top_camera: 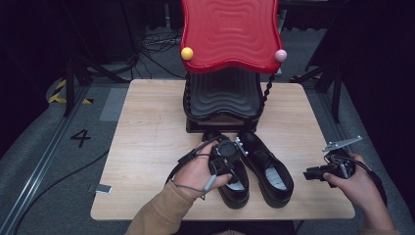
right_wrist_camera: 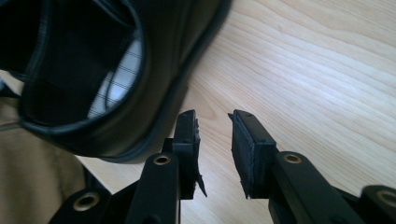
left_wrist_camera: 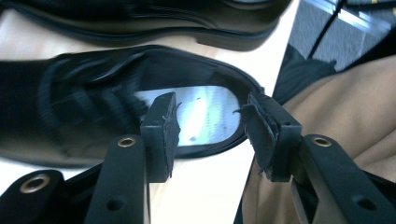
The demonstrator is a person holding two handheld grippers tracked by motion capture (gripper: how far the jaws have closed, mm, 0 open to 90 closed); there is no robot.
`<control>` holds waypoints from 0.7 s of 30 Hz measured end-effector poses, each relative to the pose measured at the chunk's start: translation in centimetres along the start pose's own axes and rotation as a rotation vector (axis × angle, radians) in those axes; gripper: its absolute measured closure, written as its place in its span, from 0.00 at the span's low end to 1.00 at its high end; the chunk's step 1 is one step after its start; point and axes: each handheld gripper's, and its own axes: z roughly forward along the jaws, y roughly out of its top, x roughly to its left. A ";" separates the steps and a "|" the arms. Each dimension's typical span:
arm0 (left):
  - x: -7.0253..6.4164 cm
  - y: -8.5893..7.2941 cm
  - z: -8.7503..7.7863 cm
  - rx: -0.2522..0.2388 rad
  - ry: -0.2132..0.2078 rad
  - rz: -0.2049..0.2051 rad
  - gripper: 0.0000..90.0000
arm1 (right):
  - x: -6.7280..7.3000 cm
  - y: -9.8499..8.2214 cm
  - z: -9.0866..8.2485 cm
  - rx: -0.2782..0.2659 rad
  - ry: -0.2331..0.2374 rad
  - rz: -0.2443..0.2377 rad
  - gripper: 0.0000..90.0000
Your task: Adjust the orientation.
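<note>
A pair of glossy black leather lace-up shoes stood side by side on the pale wooden table (top_camera: 147, 132), just in front of the black-and-red wavy shoe rack (top_camera: 229, 58) at the table's far edge, toes toward that rack and heels toward the person. The left shoe (top_camera: 235, 188) lay directly under the left gripper (top_camera: 226, 155); the right shoe (top_camera: 269, 169) sat just beside it, on the side away from the left hand.

In the left gripper view, the left gripper (left_wrist_camera: 210, 133) hung above the left shoe's (left_wrist_camera: 116, 107) heel opening with its jaws about half apart and nothing pinched between them; the pale insole (left_wrist_camera: 205, 112) showed through the gap. The right gripper (top_camera: 323, 172) rested near the table's edge, to the right of the shoes. In the right gripper view its jaws (right_wrist_camera: 215, 149) stood a little apart over bare wood, empty, with the heel of the right shoe (right_wrist_camera: 93, 79) just beside them.

Each shoe would likely handle as a moderately heavy, fairly stiff thing: firm sole and heel counter, softer upper around the laces. The polished leather looked slippery, so a pinch on the toe cap would probably slide off. The best hold seemed to be the rim of the heel collar, one pad inside the opening and one outside, where the wall is thin and stiff. Gripped there, the toe would probably droop.
</note>
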 end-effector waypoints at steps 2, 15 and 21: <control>0.3 -0.3 -0.5 -0.007 0.003 -0.014 0.60 | 0.4 0.2 0.0 -0.015 0.018 -0.021 0.78; 4.0 -5.0 -2.7 0.025 0.099 -0.200 0.57 | 4.7 2.2 -0.4 -0.045 0.036 -0.220 0.69; 5.0 -6.7 -3.1 0.022 0.133 -0.265 0.56 | 6.9 3.0 -0.3 -0.027 0.074 -0.298 0.67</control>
